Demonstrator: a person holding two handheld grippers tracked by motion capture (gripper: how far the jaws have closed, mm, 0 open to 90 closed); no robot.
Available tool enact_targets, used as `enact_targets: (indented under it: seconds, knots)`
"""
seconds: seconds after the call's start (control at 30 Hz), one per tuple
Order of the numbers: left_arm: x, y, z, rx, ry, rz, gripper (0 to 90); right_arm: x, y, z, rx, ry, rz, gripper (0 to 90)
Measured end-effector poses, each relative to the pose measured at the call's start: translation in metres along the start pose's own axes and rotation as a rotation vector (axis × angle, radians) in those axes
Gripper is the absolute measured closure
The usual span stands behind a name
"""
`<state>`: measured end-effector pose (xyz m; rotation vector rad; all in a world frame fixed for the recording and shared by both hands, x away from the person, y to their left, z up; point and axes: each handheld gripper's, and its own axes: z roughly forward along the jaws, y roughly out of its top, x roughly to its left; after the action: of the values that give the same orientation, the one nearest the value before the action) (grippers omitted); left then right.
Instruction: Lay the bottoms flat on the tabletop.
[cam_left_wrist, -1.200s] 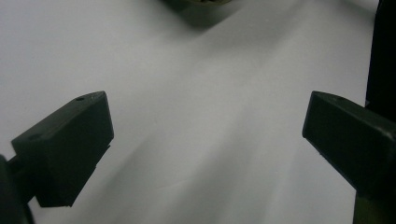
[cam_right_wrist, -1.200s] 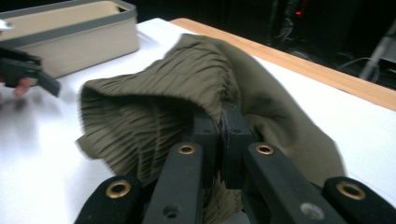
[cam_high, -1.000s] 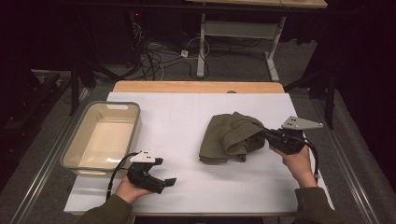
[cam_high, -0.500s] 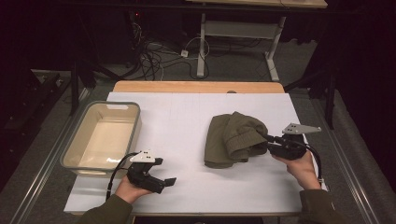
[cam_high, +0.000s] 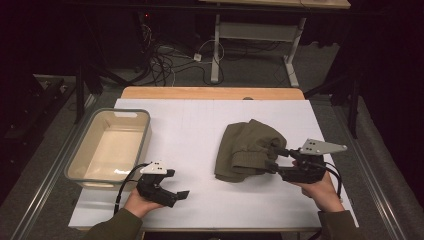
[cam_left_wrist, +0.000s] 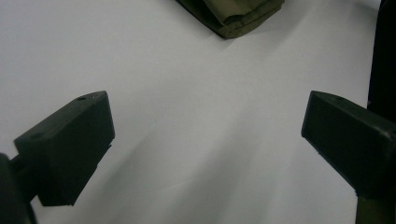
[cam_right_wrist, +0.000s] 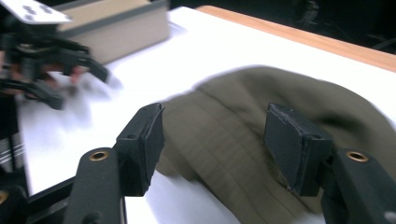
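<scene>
A crumpled olive-green cloth (cam_high: 247, 149) lies on the white table top (cam_high: 190, 130), right of the middle. My right gripper (cam_high: 272, 158) is level at the cloth's right edge. Its jaws have just been opening and stand apart. In the right gripper view the cloth (cam_right_wrist: 243, 140) lies just past the two black pads (cam_right_wrist: 147, 140), which do not press on it. My left gripper (cam_high: 181, 195) rests near the front edge, left of the middle. It is wide open over bare table (cam_left_wrist: 205, 140), and a corner of the cloth (cam_left_wrist: 233, 16) shows far ahead of it.
A beige plastic bin (cam_high: 107, 147) with nothing in it stands at the table's left side. A wooden strip (cam_high: 210, 93) runs along the far edge. Cables and a metal frame (cam_high: 250, 35) lie on the floor beyond the table.
The right gripper was shut on the cloth's right edge. It has opened, let go of the cloth and drawn back to the right. The left hand has kept still.
</scene>
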<state>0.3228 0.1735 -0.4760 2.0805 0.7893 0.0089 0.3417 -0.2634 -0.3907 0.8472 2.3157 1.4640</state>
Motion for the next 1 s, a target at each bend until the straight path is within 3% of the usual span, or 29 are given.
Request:
enact_targets:
  seconds: [0.27, 0.4, 0.67, 1.0]
  knots:
    - [0.0, 0.0, 0.001, 0.002, 0.0, -0.002, 2.0, 0.027, 0.012, 0.044, 0.067, 0.092, -0.085, 39.5]
    - [0.001, 0.0, 0.001, 0.003, 0.001, -0.001, 2.0, 0.034, 0.013, 0.066, 0.123, 0.083, -0.122, 39.8]
    - [0.0, 0.0, 0.001, 0.007, -0.001, 0.0, 2.0, 0.03, -0.003, 0.098, 0.229, 0.065, -0.134, 40.3]
    - [0.0, 0.0, 0.001, 0.009, -0.001, 0.001, 2.0, 0.033, -0.019, 0.12, 0.333, -0.041, -0.237, 43.9]
